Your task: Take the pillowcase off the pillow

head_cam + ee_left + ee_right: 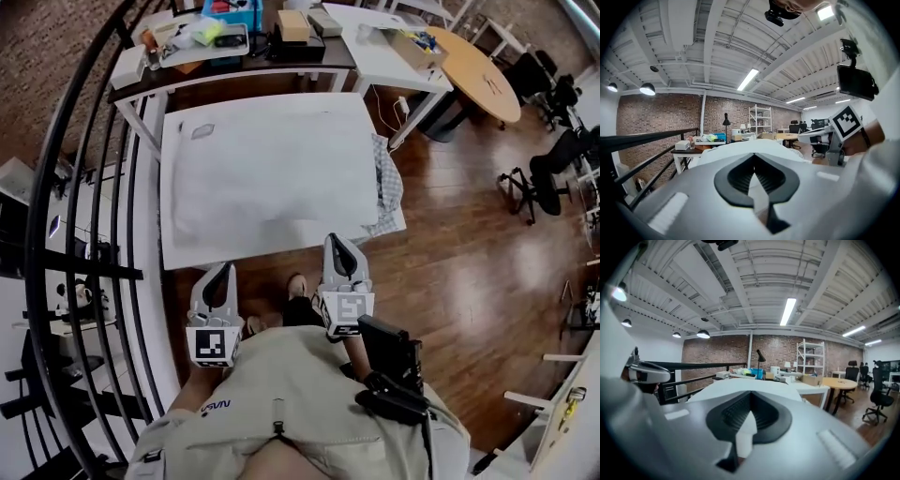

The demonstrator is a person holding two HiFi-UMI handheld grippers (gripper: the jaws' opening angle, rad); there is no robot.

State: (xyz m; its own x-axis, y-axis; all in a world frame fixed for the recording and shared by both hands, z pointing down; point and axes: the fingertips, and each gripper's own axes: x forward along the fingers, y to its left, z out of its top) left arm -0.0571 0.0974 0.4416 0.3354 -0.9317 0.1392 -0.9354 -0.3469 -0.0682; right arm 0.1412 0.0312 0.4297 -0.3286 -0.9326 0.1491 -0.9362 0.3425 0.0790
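A large white pillow (272, 169) in its white pillowcase lies flat on a white table (184, 255), filling most of the top. A checked cloth (390, 187) hangs at the table's right edge. Both grippers are held close to the person's body, short of the table's near edge and touching nothing. My left gripper (227, 268) is shut and empty, as is my right gripper (335, 239). In the left gripper view the closed jaws (753, 155) point at the pillow (740, 147). The right gripper view shows the same, with closed jaws (750, 393) and the pillow (736, 385) beyond them.
A cluttered dark desk (234, 56) with a blue box (232, 11) stands behind the table. A round wooden table (483, 70) and office chairs (553, 169) stand at the right on the wooden floor. A black railing (84, 187) runs along the left.
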